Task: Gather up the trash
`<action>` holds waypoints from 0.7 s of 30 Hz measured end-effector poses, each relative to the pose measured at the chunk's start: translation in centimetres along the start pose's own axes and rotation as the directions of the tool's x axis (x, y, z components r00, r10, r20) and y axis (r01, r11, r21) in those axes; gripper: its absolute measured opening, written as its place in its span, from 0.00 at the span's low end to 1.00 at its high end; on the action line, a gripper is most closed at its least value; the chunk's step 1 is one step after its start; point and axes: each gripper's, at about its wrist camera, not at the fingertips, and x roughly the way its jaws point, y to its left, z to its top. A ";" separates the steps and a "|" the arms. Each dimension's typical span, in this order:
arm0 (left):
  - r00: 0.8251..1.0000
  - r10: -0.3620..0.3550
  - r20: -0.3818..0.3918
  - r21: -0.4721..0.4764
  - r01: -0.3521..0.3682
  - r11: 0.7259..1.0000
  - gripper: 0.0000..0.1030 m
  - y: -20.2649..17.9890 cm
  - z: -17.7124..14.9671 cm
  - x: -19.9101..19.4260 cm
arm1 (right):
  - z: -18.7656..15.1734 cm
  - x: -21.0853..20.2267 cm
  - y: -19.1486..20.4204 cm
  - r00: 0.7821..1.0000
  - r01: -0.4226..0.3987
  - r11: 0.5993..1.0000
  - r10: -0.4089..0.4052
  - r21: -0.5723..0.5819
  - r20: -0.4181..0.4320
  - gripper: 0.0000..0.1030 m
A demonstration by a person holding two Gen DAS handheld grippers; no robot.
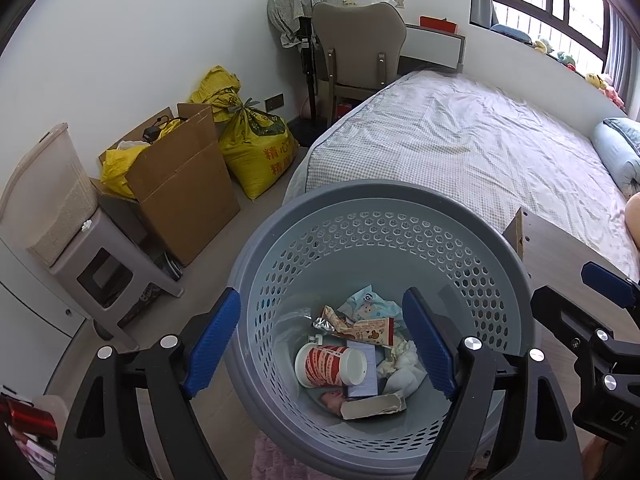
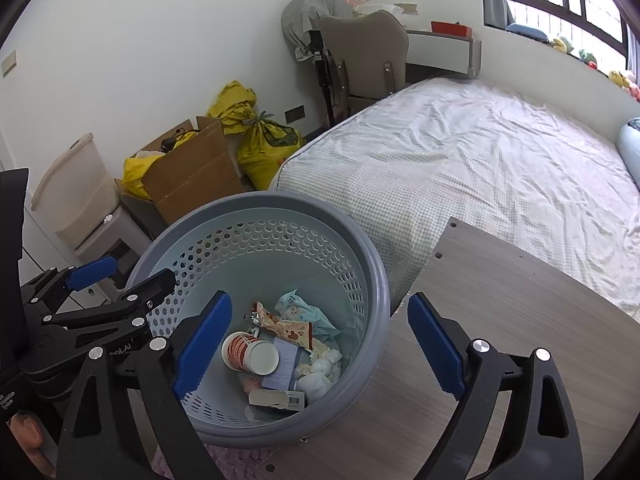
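Observation:
A grey-blue perforated basket (image 1: 384, 196) (image 2: 372, 264) sits below both grippers. It holds trash: a red-and-white paper cup (image 1: 332, 366) (image 2: 250, 352), a snack wrapper (image 1: 360, 326) (image 2: 286, 326), crumpled tissue (image 1: 404, 364) (image 2: 320, 368), a blue wipe pack (image 1: 366, 302) (image 2: 300, 310) and a torn carton (image 1: 372, 406) (image 2: 276, 398). My left gripper (image 1: 320, 296) (image 2: 128, 276) hangs open over the basket's left side with nothing between its fingers. My right gripper (image 2: 320, 298) is open too, one finger over the basket and the other over the wooden board. Its blue pad (image 1: 604, 280) shows at the right edge.
A wooden board (image 2: 520, 320) lies right of the basket, with a bed (image 2: 460, 168) behind it. Along the left wall stand a cardboard box (image 1: 180, 188), yellow sacks (image 1: 256, 148), a plastic stool (image 1: 104, 268) bearing a container, and a chair (image 1: 356, 44). A pink rug (image 2: 224, 460) lies under the basket.

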 end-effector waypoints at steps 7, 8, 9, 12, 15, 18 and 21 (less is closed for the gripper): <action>1.000 0.004 0.001 0.002 -0.004 1.000 0.77 -0.1 0.0 0.0 | 0.0 -0.1 -0.1 1.000 0.000 1.000 0.000 0.001 0.000 0.86; 1.000 0.003 0.001 0.002 -0.003 1.000 0.77 -0.1 0.0 0.0 | 0.0 -0.1 -0.1 1.000 0.000 1.000 0.000 0.000 0.000 0.86; 1.000 0.003 0.001 0.002 -0.003 1.000 0.77 -0.1 0.0 0.0 | 0.0 -0.1 -0.1 1.000 0.000 1.000 0.000 0.000 0.001 0.86; 1.000 0.003 0.003 0.007 -0.003 1.000 0.78 -0.2 0.0 0.0 | 0.0 -0.1 -0.1 1.000 0.001 1.000 -0.001 0.001 0.001 0.86; 1.000 -0.002 0.001 0.012 0.002 1.000 0.80 -0.3 0.1 0.0 | 0.1 -0.1 -0.2 1.000 0.000 1.000 0.000 0.002 0.001 0.86; 1.000 0.001 0.004 0.018 -0.001 1.000 0.80 -0.4 0.2 0.0 | 0.1 -0.1 -0.2 1.000 0.001 1.000 -0.001 0.001 0.001 0.86; 1.000 0.001 0.006 0.019 -0.002 1.000 0.80 -0.6 0.3 -0.1 | 0.1 -0.1 -0.2 1.000 0.001 1.000 -0.001 0.003 0.002 0.86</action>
